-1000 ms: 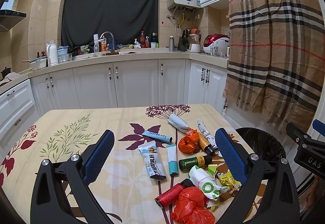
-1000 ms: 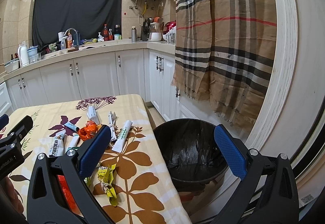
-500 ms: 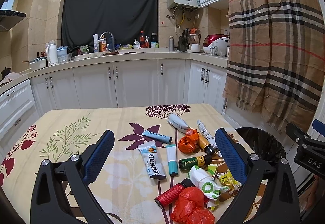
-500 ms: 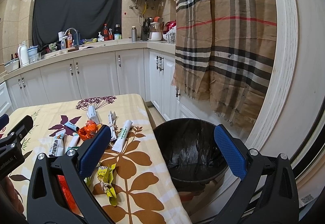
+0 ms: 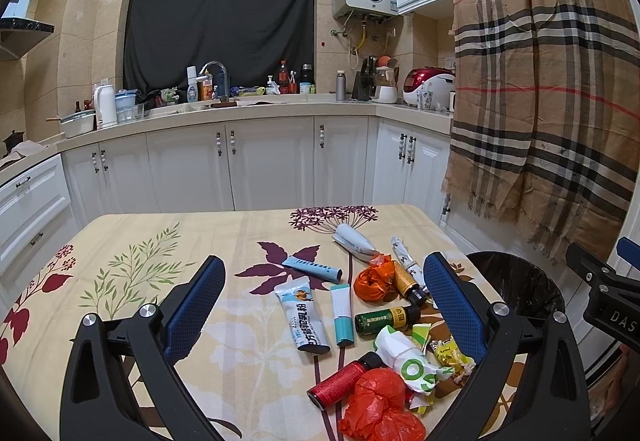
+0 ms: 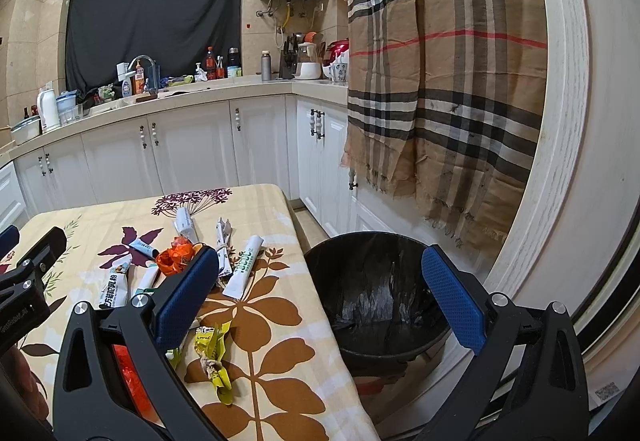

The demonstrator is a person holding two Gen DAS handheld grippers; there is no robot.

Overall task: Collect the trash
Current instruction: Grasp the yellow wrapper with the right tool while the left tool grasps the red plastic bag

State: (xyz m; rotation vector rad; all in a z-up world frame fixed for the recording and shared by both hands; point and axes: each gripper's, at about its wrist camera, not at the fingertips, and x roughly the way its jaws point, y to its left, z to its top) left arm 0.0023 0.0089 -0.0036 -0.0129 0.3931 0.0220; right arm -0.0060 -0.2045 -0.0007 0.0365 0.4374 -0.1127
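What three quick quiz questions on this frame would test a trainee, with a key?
1. True or false: the left tongs grip a tube.
2. Which lies nearer the black bin: A, the yellow wrapper, or B, the blue-capped tube?
3. Fill in: the bin stands off the table's ____ edge.

Key: 1 false, both tongs are open and empty. 2 A. 3 right.

table [image 5: 120,241]: tubes [image 5: 306,317], bottles [image 5: 384,317], wrappers [image 5: 412,361] and bags [image 5: 380,401] clustered at its right side; bin [image 6: 380,281] on the floor just right of the table; cabinets [image 5: 260,165] behind.
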